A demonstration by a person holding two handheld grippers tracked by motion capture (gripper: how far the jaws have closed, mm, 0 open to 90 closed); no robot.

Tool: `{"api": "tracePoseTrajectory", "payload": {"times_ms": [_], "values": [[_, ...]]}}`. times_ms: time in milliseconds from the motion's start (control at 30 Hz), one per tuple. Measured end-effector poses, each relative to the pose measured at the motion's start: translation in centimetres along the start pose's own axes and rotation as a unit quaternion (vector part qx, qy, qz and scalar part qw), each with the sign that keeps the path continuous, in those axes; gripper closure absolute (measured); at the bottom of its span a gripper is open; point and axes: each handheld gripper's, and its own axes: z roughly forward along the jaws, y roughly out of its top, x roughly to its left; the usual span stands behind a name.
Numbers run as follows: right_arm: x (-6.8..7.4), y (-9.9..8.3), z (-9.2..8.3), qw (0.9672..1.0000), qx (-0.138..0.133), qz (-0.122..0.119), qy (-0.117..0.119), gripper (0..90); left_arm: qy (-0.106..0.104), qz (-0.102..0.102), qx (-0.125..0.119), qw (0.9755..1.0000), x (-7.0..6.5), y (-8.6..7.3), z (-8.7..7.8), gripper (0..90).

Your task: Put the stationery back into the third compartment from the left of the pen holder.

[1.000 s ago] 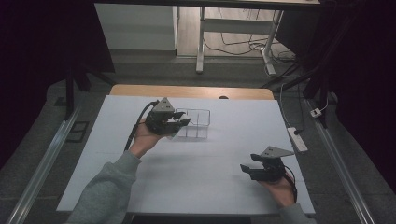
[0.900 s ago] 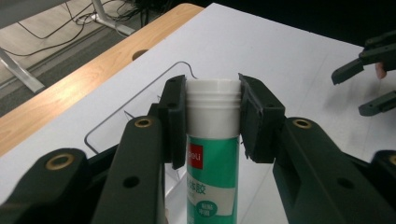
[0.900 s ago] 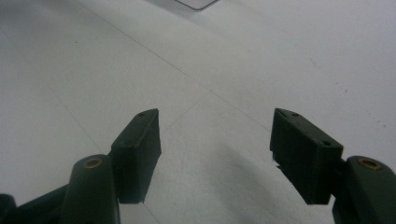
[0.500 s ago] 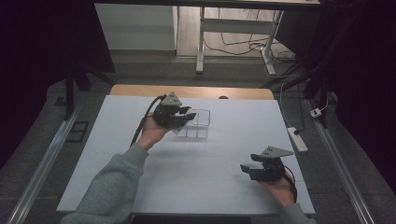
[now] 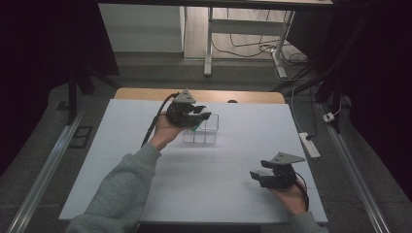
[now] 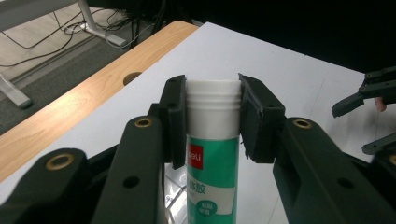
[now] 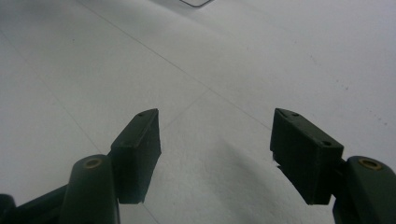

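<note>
- Your left gripper (image 6: 212, 121) is clamped on the glue stick (image 6: 214, 158), pads squeezing just below the white cap end; in the high view it hovers over the clear box (image 5: 203, 130) at the far middle of the table (image 5: 121, 145).
- The step in hand looks like moving the stick at that box, in or out I cannot tell, so keep the tube upright between the jaws and travel slowly.
- Hold the squeeze steady: the tube is smooth, glossy plastic, a round cylinder, and I judge it could pivot or slip between 2 flat pads.
- Watch the box walls beneath your jaws: thin, see-through, hard-edged, with dividers, probably light enough to skid if the tube's lower end catches one.
- The tube's green label with white print runs down toward you; the ridged white end sits level with the pad tips.
- Your right gripper (image 7: 215, 154) rests low near your side of the table, jaws spread wide with nothing between them, well apart from the box.
- I would keep it ready to steady the box.
- The table under it is a matte, pale sheet with faint seams.
</note>
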Motion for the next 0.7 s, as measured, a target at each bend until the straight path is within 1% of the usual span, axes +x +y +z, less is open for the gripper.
{"api": "tracePoseTrajectory", "payload": {"times_ms": [167, 433, 533, 700], "values": [[-0.1, 0.0, -0.1, 1.0, 0.001, 0.002, 0.0, 32.9, -0.001, 0.001, -0.001, 1.0, 0.1, 0.4, 0.8, 64.0], [-0.1, 0.0, 0.0, 1.0, 0.001, 0.001, -0.002, 32.9, -0.007, -0.005, -0.005, 1.0, 0.2, 1.0, 2.4, 64.0], [-0.1, 0.0, 0.0, 1.0, 0.001, 0.001, -0.001, 32.9, -0.003, -0.005, -0.005, 1.0, 0.3, 1.3, 3.2, 64.0], [-0.1, 0.0, 0.0, 1.0, 0.0, 0.001, 0.0, 32.9, -0.007, -0.017, -0.009, 0.9998, 0.8, 1.6, 4.2, 64.0]]}}
